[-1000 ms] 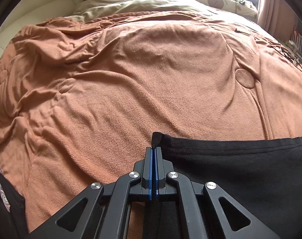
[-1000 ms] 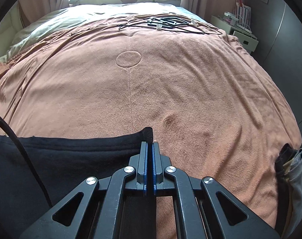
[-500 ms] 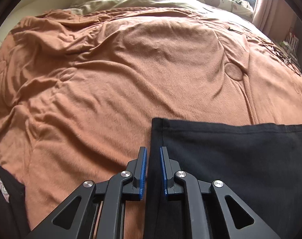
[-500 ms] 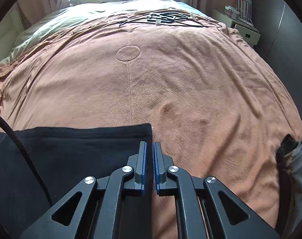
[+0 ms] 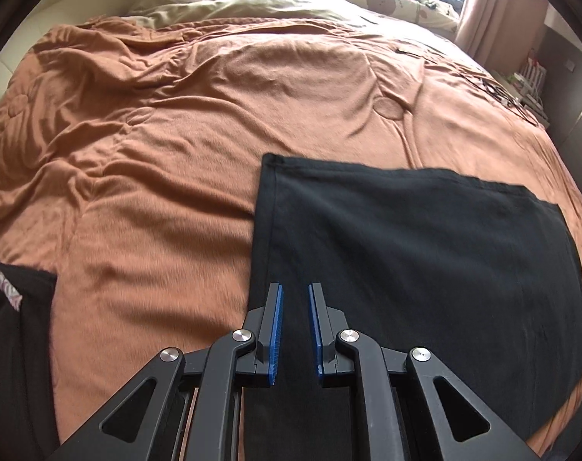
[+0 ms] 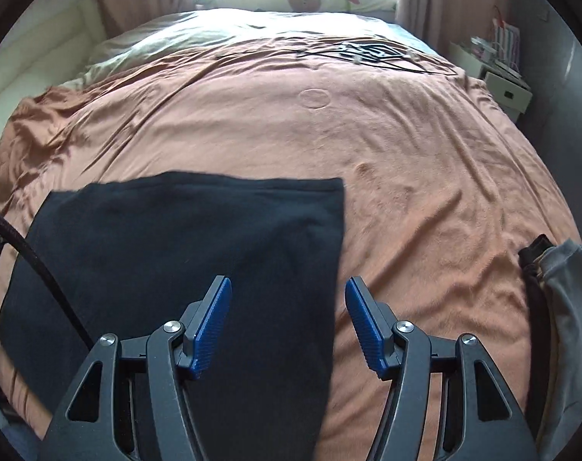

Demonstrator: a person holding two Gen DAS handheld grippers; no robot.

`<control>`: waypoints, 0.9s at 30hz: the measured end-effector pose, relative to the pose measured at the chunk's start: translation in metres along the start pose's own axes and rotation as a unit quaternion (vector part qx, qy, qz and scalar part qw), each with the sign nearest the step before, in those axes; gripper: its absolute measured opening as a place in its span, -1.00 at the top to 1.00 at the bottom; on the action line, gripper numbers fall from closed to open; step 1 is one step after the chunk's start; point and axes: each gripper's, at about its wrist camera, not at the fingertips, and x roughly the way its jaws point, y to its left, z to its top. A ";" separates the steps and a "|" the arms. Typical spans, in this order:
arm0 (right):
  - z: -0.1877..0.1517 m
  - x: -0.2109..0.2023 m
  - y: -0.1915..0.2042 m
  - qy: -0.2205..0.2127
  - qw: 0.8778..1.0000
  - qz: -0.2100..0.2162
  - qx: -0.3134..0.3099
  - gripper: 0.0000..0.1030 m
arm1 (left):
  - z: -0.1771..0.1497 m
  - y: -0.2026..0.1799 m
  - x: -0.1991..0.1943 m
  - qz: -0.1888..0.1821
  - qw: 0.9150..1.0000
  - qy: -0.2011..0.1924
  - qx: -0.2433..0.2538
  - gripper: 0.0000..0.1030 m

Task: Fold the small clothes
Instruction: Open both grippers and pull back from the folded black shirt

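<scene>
A black garment lies flat on the orange blanket, its far edge straight and its corners square. My left gripper hovers over the garment's left edge, jaws slightly apart with nothing between them. In the right wrist view the same black garment fills the lower left. My right gripper stands wide open above the garment's right edge, holding nothing. One blue pad is over the cloth and the other over the blanket.
Dark clothes are piled at the left edge of the bed. Grey and black clothing lies at the right edge. Black cables rest at the far end of the blanket. A white nightstand stands at the far right.
Both grippers let go of the garment's far corners, opened and drew back. The garment now lies flat with more of it in view.
</scene>
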 end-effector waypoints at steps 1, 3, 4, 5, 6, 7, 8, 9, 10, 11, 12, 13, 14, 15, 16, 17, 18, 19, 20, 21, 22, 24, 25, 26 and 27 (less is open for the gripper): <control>-0.005 -0.004 0.002 0.002 1.000 0.010 -0.004 -0.16 | -0.007 -0.002 -0.003 -0.001 1.000 0.000 0.004 0.72; -0.020 -0.012 0.010 0.008 1.000 0.021 -0.013 -0.16 | -0.019 -0.006 -0.009 -0.003 1.000 0.000 0.009 0.72; -0.025 -0.014 0.011 0.011 1.000 0.023 -0.019 -0.16 | -0.028 -0.008 -0.013 -0.006 1.000 0.001 0.011 0.72; -0.034 -0.018 0.014 0.012 0.999 0.024 -0.026 -0.16 | -0.033 -0.010 -0.015 -0.008 1.000 0.001 0.011 0.72; -0.040 -0.021 0.017 0.014 0.999 0.024 -0.030 -0.16 | -0.039 -0.011 -0.018 -0.010 1.000 0.000 0.013 0.72; -0.048 -0.024 0.018 0.017 0.999 0.026 -0.031 -0.16 | -0.047 -0.013 -0.021 -0.010 1.000 0.000 0.015 0.72; -0.052 -0.027 0.018 0.020 0.999 0.030 -0.030 -0.16 | -0.054 -0.015 -0.023 -0.010 1.000 0.001 0.019 0.72; -0.057 -0.029 0.019 0.024 0.999 0.034 -0.027 -0.16 | -0.060 -0.016 -0.025 -0.009 1.000 0.001 0.021 0.72; -0.062 -0.032 0.019 0.025 0.999 0.035 -0.026 -0.16 | -0.068 -0.017 -0.028 -0.010 1.000 0.001 0.023 0.72; -0.071 -0.035 0.020 0.026 0.999 0.034 -0.027 -0.16 | -0.074 -0.017 -0.030 -0.011 1.000 0.002 0.023 0.72; -0.076 -0.037 0.020 0.027 0.999 0.033 -0.028 -0.16 | -0.082 -0.017 -0.032 -0.012 1.000 0.004 0.023 0.72; -0.081 -0.038 0.022 0.029 0.999 0.032 -0.029 -0.16 | -0.088 -0.015 -0.034 -0.012 1.000 0.004 0.022 0.72; -0.088 -0.040 0.022 0.031 0.999 0.031 -0.028 -0.16 | -0.093 -0.014 -0.035 -0.012 1.000 0.005 0.021 0.72; -0.094 -0.040 0.022 0.035 0.999 0.031 -0.026 -0.16 | -0.099 -0.013 -0.036 -0.012 1.000 0.006 0.019 0.72; -0.098 -0.039 0.023 0.039 0.999 0.031 -0.023 -0.16 | -0.106 -0.010 -0.036 -0.012 1.000 0.009 0.015 0.72; -0.104 -0.040 0.022 0.043 0.998 0.028 -0.020 -0.16 | -0.112 -0.008 -0.036 -0.010 1.000 0.012 0.012 0.72; -0.109 -0.038 0.021 0.049 0.998 0.022 -0.017 -0.16 | -0.118 -0.006 -0.035 -0.006 1.000 0.017 0.009 0.72; -0.114 -0.037 0.020 0.054 0.998 0.016 -0.014 -0.15 | -0.125 -0.004 -0.034 -0.003 1.000 0.020 0.006 0.72; -0.120 -0.037 0.018 0.060 0.998 0.010 -0.010 -0.13 | -0.133 -0.001 -0.034 -0.001 1.000 0.023 0.002 0.72; -0.126 -0.037 0.015 0.067 0.998 0.007 -0.005 -0.06 | -0.138 0.001 -0.034 -0.002 1.000 0.024 -0.001 0.72; -0.132 -0.037 0.012 0.072 0.997 0.004 0.002 -0.03 | -0.145 0.004 -0.035 -0.003 1.000 0.026 -0.005 0.72; -0.140 -0.041 0.008 0.068 0.998 0.006 0.014 -0.03 | -0.155 0.009 -0.037 -0.007 1.000 0.024 -0.011 0.72; -0.144 -0.043 0.007 0.065 0.998 0.009 0.021 -0.02 | -0.160 0.011 -0.038 -0.008 1.000 0.024 -0.012 0.72; -0.147 -0.047 0.005 0.064 0.998 0.009 0.027 0.02 | -0.164 0.012 -0.039 -0.008 1.000 0.024 -0.013 0.72; -0.150 -0.048 0.004 0.063 0.998 0.007 0.029 0.07 | -0.168 0.014 -0.040 -0.005 1.000 0.024 -0.015 0.72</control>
